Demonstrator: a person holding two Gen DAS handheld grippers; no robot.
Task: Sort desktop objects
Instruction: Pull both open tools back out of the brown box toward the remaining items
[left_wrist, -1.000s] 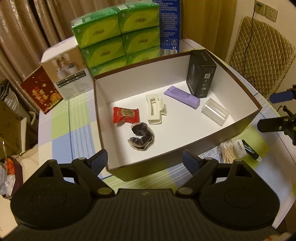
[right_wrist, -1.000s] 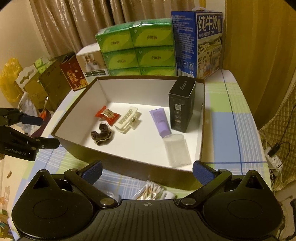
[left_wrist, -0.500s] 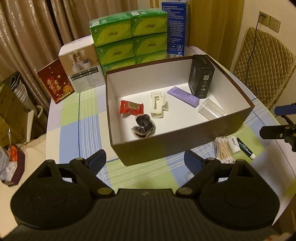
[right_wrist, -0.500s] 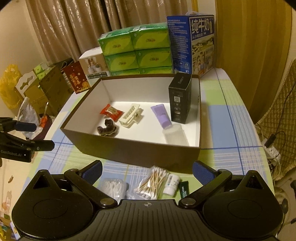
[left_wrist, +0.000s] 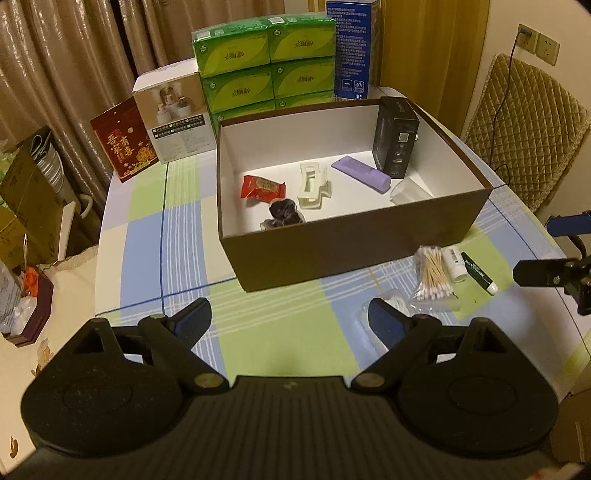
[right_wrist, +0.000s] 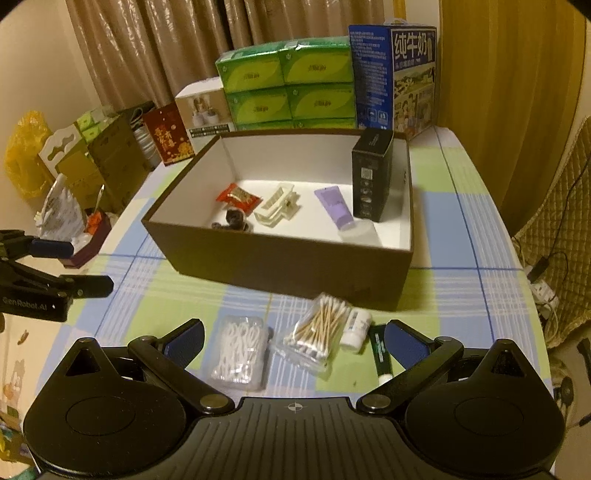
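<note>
Hidden or cut off: the clear cup (right_wrist: 360, 234) in the right wrist view shows only above the near wall of the brown box (left_wrist: 351, 251), lower right of its interior; the dark wrapped item (right_wrist: 232, 219) is likewise half behind that wall.
Hard to make out: in the left wrist view the clear case of white picks (left_wrist: 393, 301) is mostly covered by that gripper's right finger; print on the small white bottle (right_wrist: 355, 325) is unreadable.
Left gripper (left_wrist: 290, 317): lower centre of its frame, jaws wide apart and just been opening, nothing between them but checked tablecloth (left_wrist: 295, 332).
Right gripper (right_wrist: 293, 341): lower centre, jaws spread wide, empty; the case, the bag of cotton swabs (right_wrist: 319, 332), the bottle and the green tube (right_wrist: 378, 352) lie on the cloth between and beyond its fingers, untouched.
In the box: red snack packet (left_wrist: 263, 188), cream hair clip (left_wrist: 312, 182), purple tube (left_wrist: 362, 173), upright black carton (left_wrist: 395, 142).
Around: green tissue packs (left_wrist: 266, 62), blue milk carton (right_wrist: 393, 74), white printed box (left_wrist: 173, 114) and red packet (left_wrist: 125, 140) behind the box, upper frame.
In the way: the box's near wall stands between both grippers and its contents.
</note>
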